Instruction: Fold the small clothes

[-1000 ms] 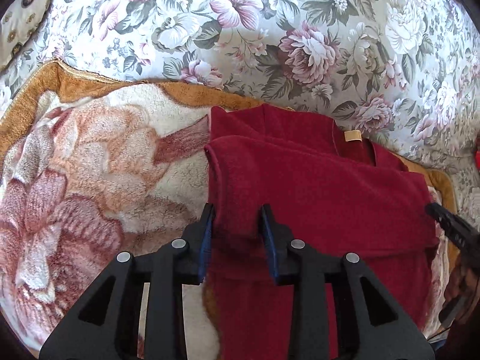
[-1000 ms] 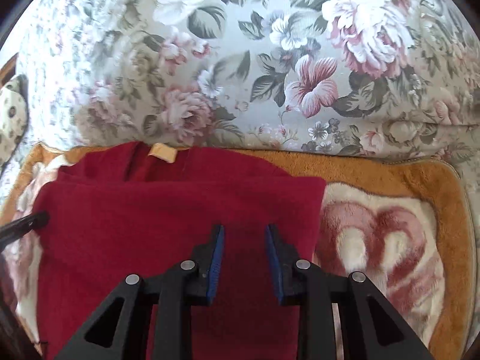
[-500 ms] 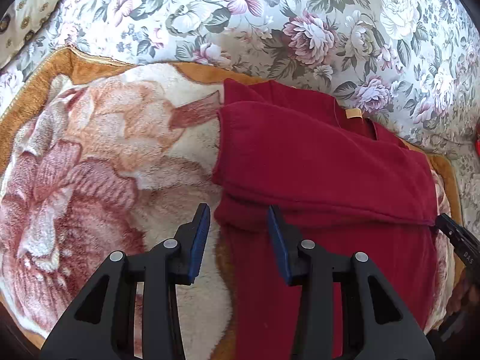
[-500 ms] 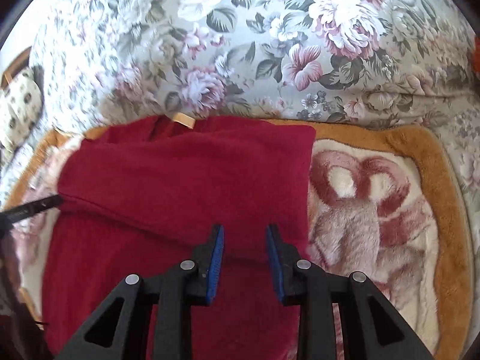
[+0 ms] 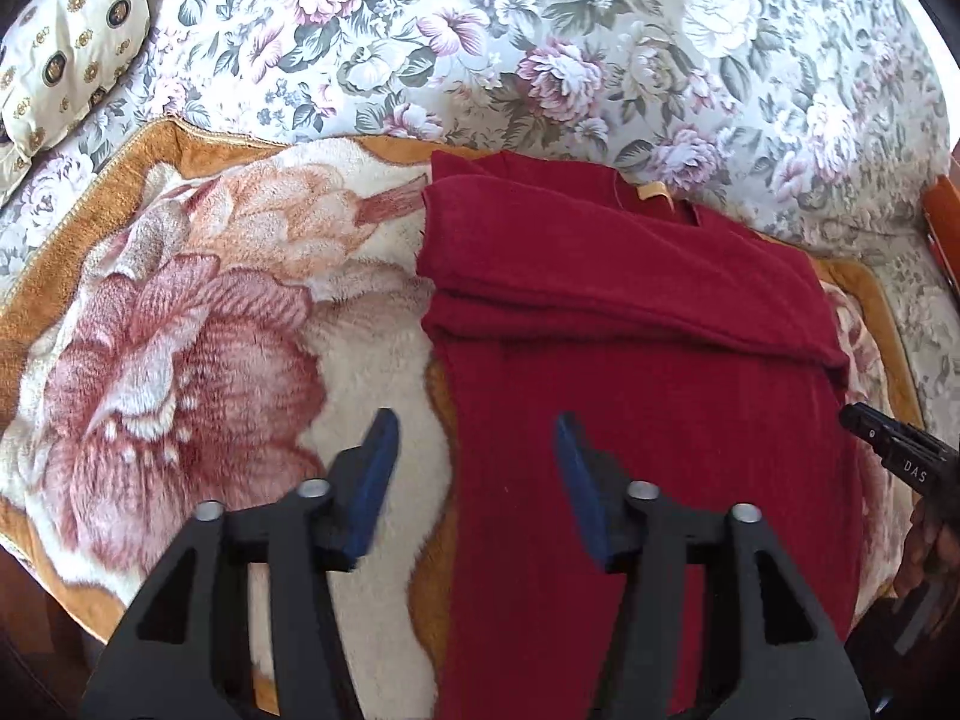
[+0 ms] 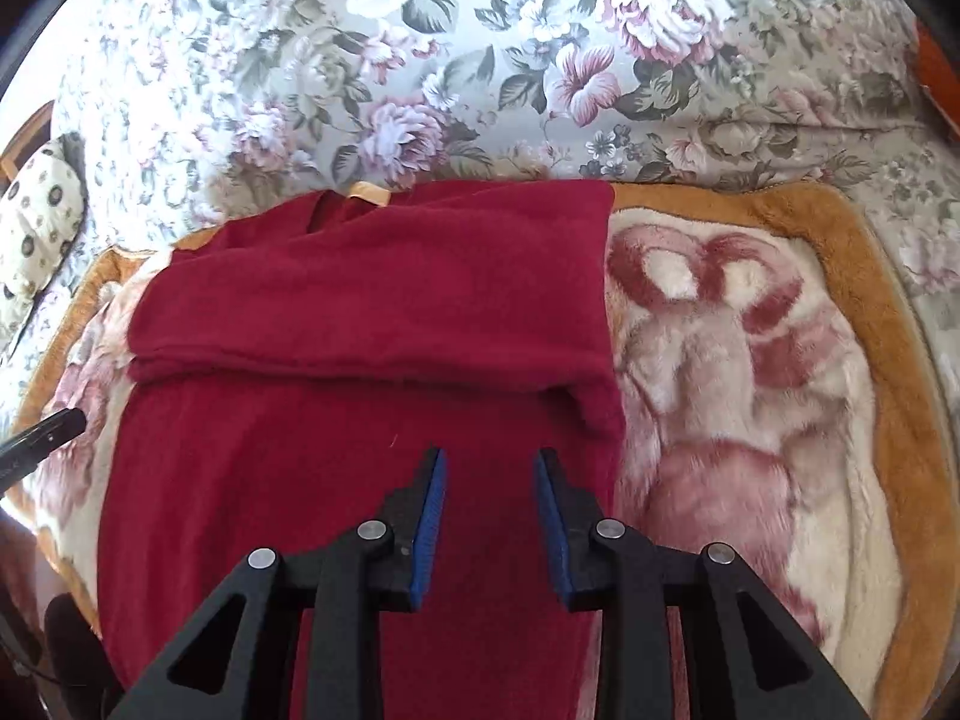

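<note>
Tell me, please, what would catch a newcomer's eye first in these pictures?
Most likely the dark red garment, lying partly folded on a plush blanket with a big rose pattern. Behind both runs the flowered sofa back. Each open hand-held gripper hovers just above the cloth's near part.

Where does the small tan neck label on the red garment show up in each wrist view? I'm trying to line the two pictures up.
Left wrist view: the tan label sits right of centre, high up, at the far edge of the red garment.
Right wrist view: the label sits left of centre, at that same far edge.
Shared landmark: the floral sofa cushion directly behind the label in both.
</note>
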